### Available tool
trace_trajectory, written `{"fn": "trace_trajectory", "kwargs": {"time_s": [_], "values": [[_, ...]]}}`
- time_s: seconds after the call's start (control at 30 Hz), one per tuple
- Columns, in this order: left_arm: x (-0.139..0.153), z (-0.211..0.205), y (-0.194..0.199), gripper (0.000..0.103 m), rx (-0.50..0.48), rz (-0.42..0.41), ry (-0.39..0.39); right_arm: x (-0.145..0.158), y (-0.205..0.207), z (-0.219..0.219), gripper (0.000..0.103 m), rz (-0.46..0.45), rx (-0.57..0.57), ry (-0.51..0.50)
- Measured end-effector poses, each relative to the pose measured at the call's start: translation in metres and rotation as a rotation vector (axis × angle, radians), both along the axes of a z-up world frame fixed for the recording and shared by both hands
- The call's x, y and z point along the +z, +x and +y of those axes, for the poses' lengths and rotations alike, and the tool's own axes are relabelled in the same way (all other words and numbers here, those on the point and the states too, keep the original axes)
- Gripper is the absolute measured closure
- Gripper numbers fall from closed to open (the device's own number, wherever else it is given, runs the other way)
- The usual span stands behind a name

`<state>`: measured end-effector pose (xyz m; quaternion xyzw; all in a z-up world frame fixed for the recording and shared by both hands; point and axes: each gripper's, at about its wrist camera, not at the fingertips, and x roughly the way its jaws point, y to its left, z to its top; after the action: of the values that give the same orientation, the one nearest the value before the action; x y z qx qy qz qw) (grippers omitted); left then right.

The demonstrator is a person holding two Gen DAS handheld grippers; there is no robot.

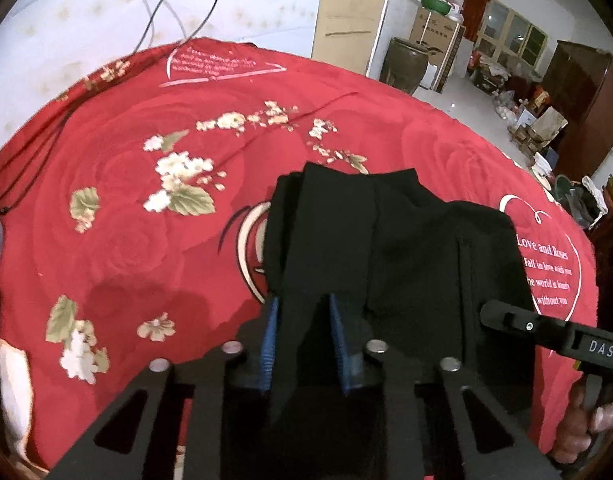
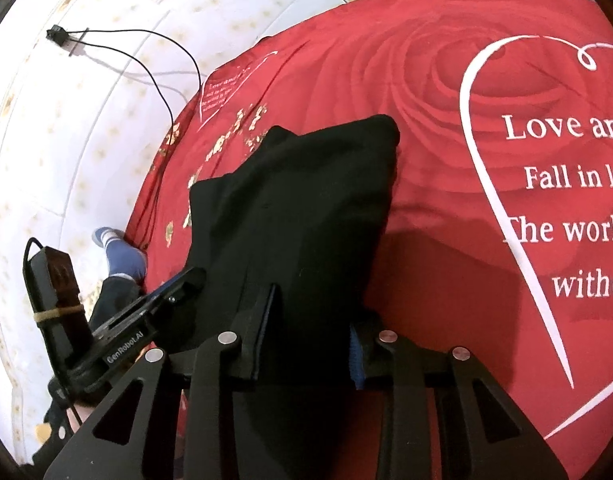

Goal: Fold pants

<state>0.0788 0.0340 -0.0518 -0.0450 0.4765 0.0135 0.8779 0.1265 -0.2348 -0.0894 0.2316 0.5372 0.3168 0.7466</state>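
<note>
Black pants lie folded into a short stack on a red rose-print bedspread. My left gripper is shut on the near edge of the pants, cloth between its blue pads. The right gripper shows at the right of the left wrist view. In the right wrist view the pants hang lifted off the spread, and my right gripper is shut on their near edge. The left gripper shows at the left of that view.
A black cable runs across the white tiled floor beside the bed. A person's foot in a blue sock stands at the bed's left side. Boxes, a brown jar and dark cabinets stand beyond the far bed edge.
</note>
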Motion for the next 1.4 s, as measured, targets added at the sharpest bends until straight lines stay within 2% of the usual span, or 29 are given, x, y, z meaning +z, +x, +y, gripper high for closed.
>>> {"fn": "trace_trajectory", "kwargs": {"time_s": [0.07, 0.23, 0.4, 0.5, 0.57, 0.63, 0.67, 0.73, 0.77, 0.8, 0.9, 1.0, 1.07, 1.2, 1.23, 1.3, 1.33, 1.37, 1.4], "values": [[0.006, 0.003, 0.000, 0.084, 0.007, -0.005, -0.016, 0.007, -0.002, -0.001, 0.085, -0.010, 0.003, 0.013], [0.032, 0.011, 0.004, 0.099, 0.003, -0.049, -0.051, 0.034, -0.001, 0.005, 0.086, -0.052, 0.032, 0.050], [0.063, 0.022, 0.027, 0.099, -0.015, -0.120, -0.046, 0.060, 0.017, 0.024, 0.086, -0.105, 0.074, 0.073], [0.054, 0.031, 0.040, 0.098, -0.028, -0.078, -0.063, 0.056, 0.030, 0.030, 0.086, -0.098, 0.079, 0.038], [0.040, 0.032, 0.036, 0.097, -0.042, -0.027, -0.107, 0.046, 0.035, 0.027, 0.086, -0.067, 0.071, -0.066], [0.017, 0.027, 0.029, 0.096, -0.040, 0.057, -0.099, 0.028, 0.032, 0.020, 0.085, 0.021, 0.085, -0.104], [0.006, 0.025, 0.024, 0.094, -0.037, 0.090, -0.095, 0.018, 0.028, 0.016, 0.083, 0.074, 0.096, -0.118], [-0.002, 0.025, 0.019, 0.086, -0.009, 0.088, -0.084, 0.013, 0.020, 0.006, 0.070, 0.079, 0.076, -0.150], [0.001, 0.029, 0.018, 0.085, 0.006, 0.090, -0.096, 0.012, 0.018, 0.001, 0.055, 0.071, 0.064, -0.154], [0.003, 0.032, 0.018, 0.086, 0.023, 0.097, -0.100, 0.011, 0.016, -0.004, 0.049, 0.069, 0.047, -0.154], [0.017, 0.043, 0.008, 0.086, 0.067, 0.068, -0.039, 0.015, 0.014, -0.018, 0.049, 0.074, -0.002, -0.123], [0.030, 0.047, -0.009, 0.086, 0.094, 0.046, -0.063, 0.024, 0.009, -0.019, 0.049, 0.043, -0.005, -0.115], [0.040, 0.037, -0.022, 0.086, 0.063, 0.011, -0.060, 0.030, -0.001, -0.020, 0.049, 0.015, -0.014, -0.122], [0.049, 0.004, -0.038, 0.085, -0.032, -0.031, -0.073, 0.056, -0.033, -0.018, 0.049, -0.129, -0.011, -0.162], [0.043, -0.004, -0.039, 0.085, -0.055, -0.013, -0.069, 0.060, -0.043, -0.013, 0.051, -0.156, 0.011, -0.183], [0.019, -0.014, -0.036, 0.085, -0.070, 0.070, -0.063, 0.055, -0.054, 0.000, 0.073, -0.153, 0.077, -0.226], [0.006, -0.017, -0.034, 0.086, -0.071, 0.121, -0.055, 0.046, -0.057, 0.007, 0.074, -0.124, 0.113, -0.265], [0.000, -0.019, -0.035, 0.086, -0.073, 0.131, -0.032, 0.036, -0.059, 0.014, 0.075, -0.095, 0.151, -0.311], [0.003, -0.023, -0.038, 0.086, -0.084, 0.108, -0.009, 0.030, -0.061, 0.019, 0.075, -0.100, 0.166, -0.355]]}}
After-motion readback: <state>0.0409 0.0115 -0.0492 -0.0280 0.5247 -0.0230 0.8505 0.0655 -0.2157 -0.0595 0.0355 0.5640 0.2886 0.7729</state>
